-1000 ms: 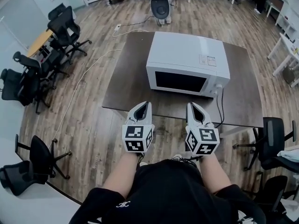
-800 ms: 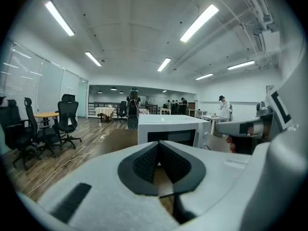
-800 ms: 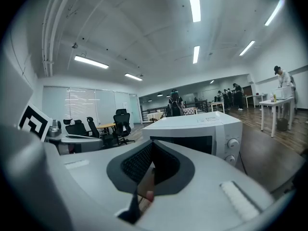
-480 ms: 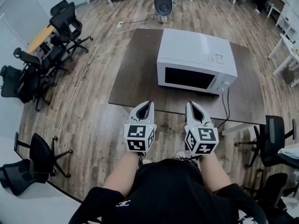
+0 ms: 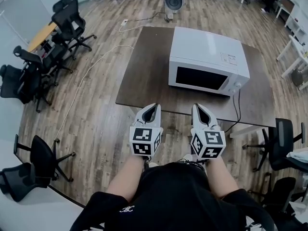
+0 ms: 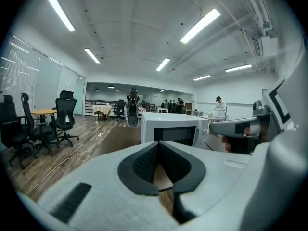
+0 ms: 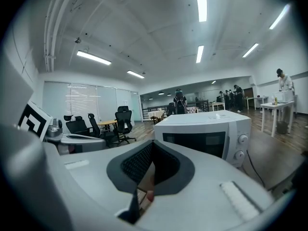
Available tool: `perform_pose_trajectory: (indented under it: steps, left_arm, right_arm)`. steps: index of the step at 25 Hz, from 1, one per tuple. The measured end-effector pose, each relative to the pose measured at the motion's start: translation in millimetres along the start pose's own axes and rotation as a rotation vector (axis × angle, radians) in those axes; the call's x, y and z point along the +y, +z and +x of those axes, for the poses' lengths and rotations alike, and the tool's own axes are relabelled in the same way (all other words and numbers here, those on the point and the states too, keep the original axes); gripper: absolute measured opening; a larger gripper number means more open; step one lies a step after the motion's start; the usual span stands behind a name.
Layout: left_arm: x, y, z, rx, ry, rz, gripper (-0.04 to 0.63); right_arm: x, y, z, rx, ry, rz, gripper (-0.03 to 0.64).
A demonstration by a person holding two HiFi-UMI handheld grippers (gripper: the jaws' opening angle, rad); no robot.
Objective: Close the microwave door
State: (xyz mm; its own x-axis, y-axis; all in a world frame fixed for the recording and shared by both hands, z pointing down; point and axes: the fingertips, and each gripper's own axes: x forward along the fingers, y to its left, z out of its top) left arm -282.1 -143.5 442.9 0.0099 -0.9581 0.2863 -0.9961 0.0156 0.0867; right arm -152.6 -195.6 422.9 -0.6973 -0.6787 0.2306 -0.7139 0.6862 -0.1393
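— What's the room like?
— An open office with a plank wood floor (image 5: 96,124) and a dark, matte, rectangular table (image 5: 144,76).
— And the microwave (image 5: 207,57)?
— Boxy and white, on the table at one o'clock, with its dark glass door flush (it looks shut).
— What's nearby?
— Black chairs (image 5: 67,23) at ten o'clock and a pale cable (image 5: 86,81).
— The tools?
— The left gripper (image 5: 153,106) and right gripper (image 5: 196,107) are pinched together and empty.

bright ceiling lights (image 6: 199,25), fisheye-warped edges, dark corners

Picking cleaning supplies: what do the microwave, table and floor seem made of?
Microwave: likely painted metal, smooth white shell, dark glossy door window.
Table: probably laminate, flat matte dark brown.
Floor: wood or wood-look planks, grain and seams show.
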Motion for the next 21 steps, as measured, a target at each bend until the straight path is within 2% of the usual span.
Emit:
perform_pose_trajectory:
  steps: [11,21]
  left_arm:
    - [28,0,-11,-0.014,-0.008,-0.006,0.009]
    - [21,2,-10,-0.014,-0.022,-0.003,0.011]
  right_arm:
    - [31,-3,11,0.002,0.002,-0.024,0.008]
    - [31,-1,10,0.008,0.006,-0.036,0.008]
